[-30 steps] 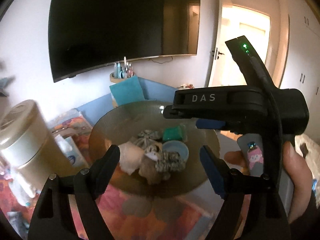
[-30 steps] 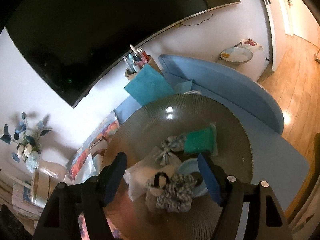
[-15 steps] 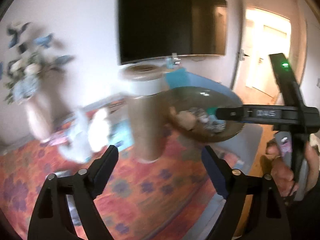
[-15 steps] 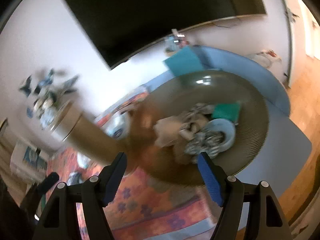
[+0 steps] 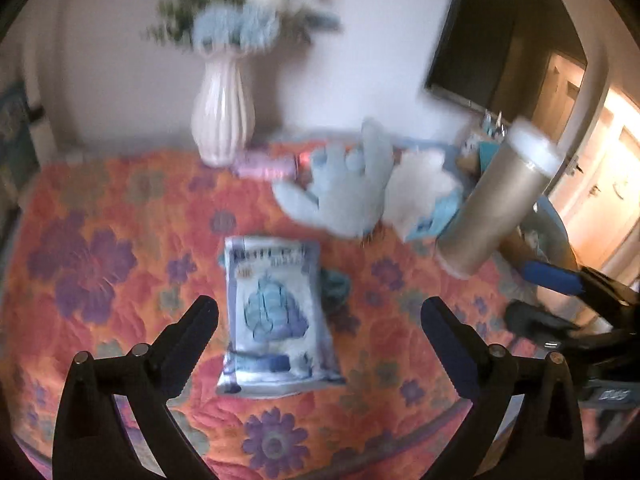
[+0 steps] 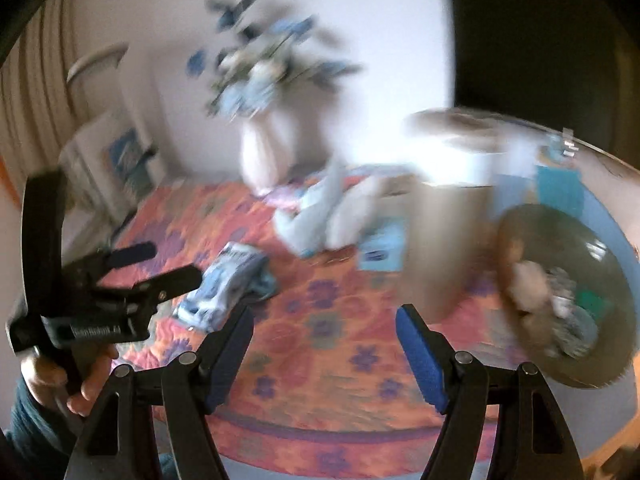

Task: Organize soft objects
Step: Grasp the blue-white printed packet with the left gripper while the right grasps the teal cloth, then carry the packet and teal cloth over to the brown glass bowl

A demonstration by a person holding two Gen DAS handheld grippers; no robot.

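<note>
Holding a heap of small soft things, the round dark woven tray (image 6: 600,236) sits at the right end of the surface (image 5: 120,208), which is covered with an orange floral cloth; a beige plush, a grey-and-white knitted piece and a teal cloth lie piled inside it, blurred. Just left of the tray stands a tall tan canister (image 5: 496,208) with a pale lid. A white ribbed vase (image 5: 222,120) with blue and white flowers stands at the back against the wall. Between vase and canister lies a light blue plush toy (image 5: 344,192), touching a white fluffy piece (image 5: 420,188) on its right. The flat blue-and-white packet (image 5: 272,316) lies near the front middle of the cloth, its long axis running from the front edge toward the wall, with a small dark teal cloth (image 5: 336,288) tucked against its right side. The left gripper (image 5: 318,320) hangs over this packet, jaws just opened wide with the packet below and between them, pads not pressing on it. The right gripper (image 6: 324,328) is open too, nothing between its fingers, above bare cloth between packet and canister. Open cloth stretches left of the packet and along the rounded front edge.
</note>
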